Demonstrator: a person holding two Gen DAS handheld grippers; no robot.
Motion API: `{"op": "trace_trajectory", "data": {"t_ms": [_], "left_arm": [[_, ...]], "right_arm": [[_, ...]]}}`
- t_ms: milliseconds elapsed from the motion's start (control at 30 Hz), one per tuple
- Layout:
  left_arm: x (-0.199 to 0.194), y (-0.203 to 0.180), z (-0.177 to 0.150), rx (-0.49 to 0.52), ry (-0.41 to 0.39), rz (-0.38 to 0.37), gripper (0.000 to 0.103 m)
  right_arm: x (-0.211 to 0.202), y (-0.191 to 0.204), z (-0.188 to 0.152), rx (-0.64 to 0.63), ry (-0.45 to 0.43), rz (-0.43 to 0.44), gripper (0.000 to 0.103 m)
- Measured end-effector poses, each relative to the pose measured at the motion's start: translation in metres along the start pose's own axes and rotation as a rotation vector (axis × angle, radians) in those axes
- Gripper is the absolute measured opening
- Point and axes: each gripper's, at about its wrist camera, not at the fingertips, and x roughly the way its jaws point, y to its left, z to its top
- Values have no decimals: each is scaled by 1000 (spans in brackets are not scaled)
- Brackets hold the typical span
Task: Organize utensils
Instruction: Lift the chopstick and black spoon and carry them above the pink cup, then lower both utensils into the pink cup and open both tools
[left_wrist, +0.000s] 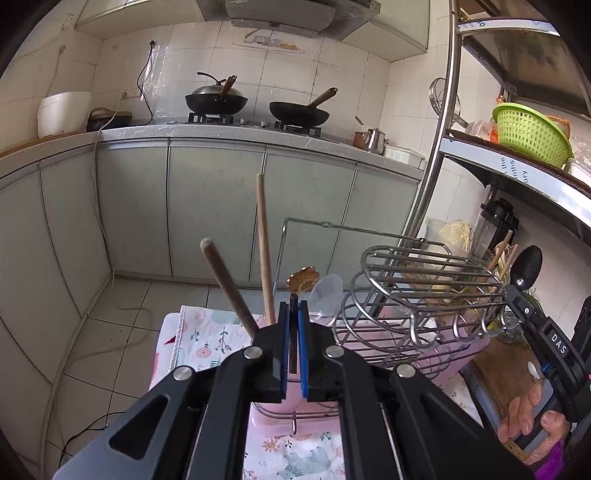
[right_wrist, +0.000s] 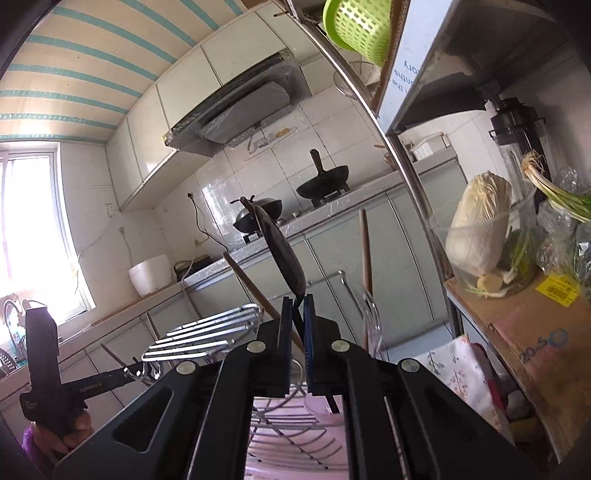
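My left gripper (left_wrist: 293, 306) is shut on a thin dark utensil whose golden-brown, leaf-shaped end (left_wrist: 303, 280) sticks up past the blue pads. It hovers over a pink holder (left_wrist: 273, 406) in which a dark wooden handle (left_wrist: 229, 288), a light wooden handle (left_wrist: 264, 251) and a clear plastic spoon (left_wrist: 325, 295) stand. A wire rack (left_wrist: 424, 288) sits just to the right. My right gripper (right_wrist: 298, 301) is shut on the handle of a black spoon (right_wrist: 282, 254), bowl upward, above the same wire rack (right_wrist: 207, 332). The black spoon (left_wrist: 526, 266) also shows at the right of the left wrist view.
A floral cloth (left_wrist: 207, 332) lies under the pink holder. A metal shelf post (left_wrist: 439, 166) rises on the right, with a green basket (left_wrist: 532, 133) on a shelf. A cabbage (right_wrist: 480, 229) in a clear tub sits on a cardboard box (right_wrist: 532, 332). Woks (left_wrist: 299, 110) stand on the far stove.
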Motion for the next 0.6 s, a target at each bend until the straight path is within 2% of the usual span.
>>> {"op": "trace_trajectory", "data": {"t_ms": [67,200,467,567,600], "left_arm": [[9,10,4,-21,19,-3,4],[27,26,16,-77,48,-56,4],[45,22,28,-78,53,-62,5],[43,22,27,-75,62,-80,12],[41,21,27,-73,66,-94,19]], "right_arm": [[3,-2,-3,0,36,-24,6],[14,-7,-4,8,115,-62,6],[34,-22,2,76,224,-88,6],[35,-17,2,63,251,-105,7],[36,-16,2,64,265,-112,8]]}}
